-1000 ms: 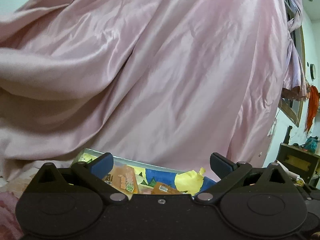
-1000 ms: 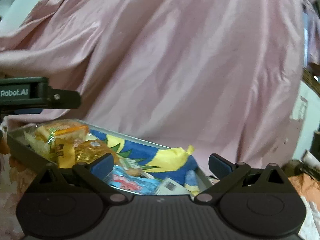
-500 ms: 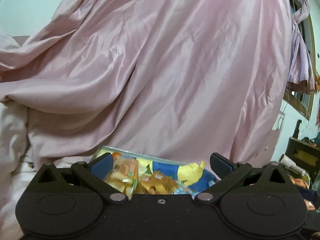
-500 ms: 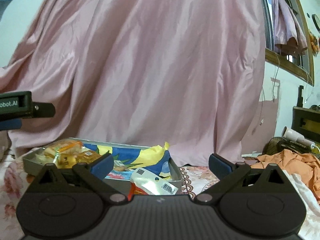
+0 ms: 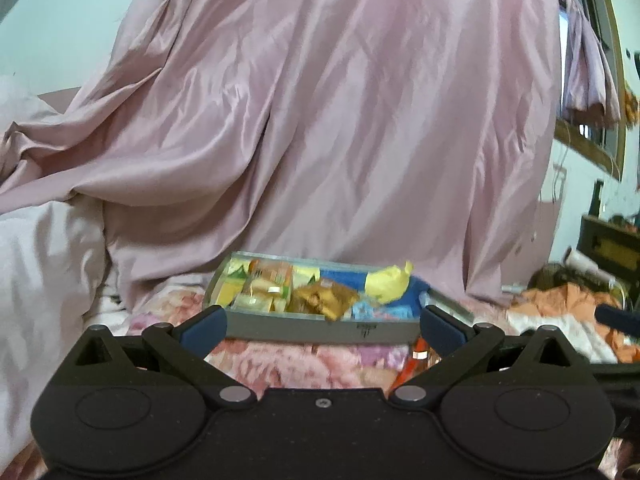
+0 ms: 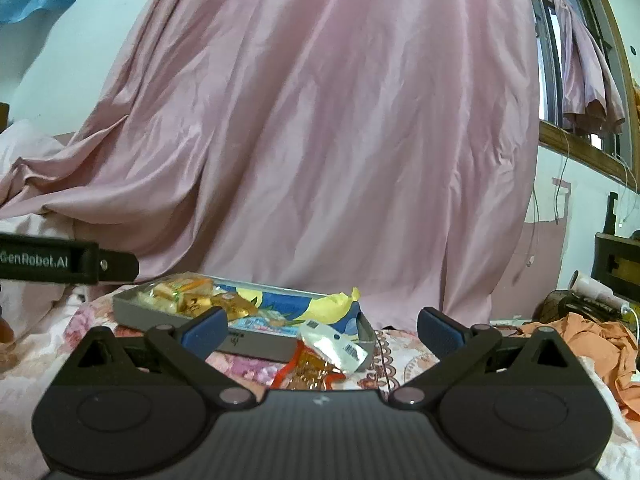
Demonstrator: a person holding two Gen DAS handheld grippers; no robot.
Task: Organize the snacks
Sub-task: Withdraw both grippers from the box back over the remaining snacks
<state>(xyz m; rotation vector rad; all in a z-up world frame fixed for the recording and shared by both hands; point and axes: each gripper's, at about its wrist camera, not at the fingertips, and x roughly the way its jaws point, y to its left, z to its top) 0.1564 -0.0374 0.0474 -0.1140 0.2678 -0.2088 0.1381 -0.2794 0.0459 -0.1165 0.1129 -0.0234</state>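
Snacks [image 6: 192,300] fill the grey tray [image 6: 256,346] on the bed; one orange packet [image 6: 316,368] lies outside at its 5 o'clock. Both tongs, right [image 6: 320,330] and left [image 5: 320,326], gape empty; pinch the packet's edge and lift it over the wall.

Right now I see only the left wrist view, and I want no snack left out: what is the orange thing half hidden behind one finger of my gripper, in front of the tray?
Observer: In the right wrist view it is a red-orange packet lying on the floral bedcover, outside the tray at its near corner.
Operator: Is it alone there?
Observer: No. A silvery packet with a barcode label lies over it and leans on that corner.
Operator: Could the right gripper take them?
Observer: Probably. The right gripper is open and empty, and both packets show between its fingers.
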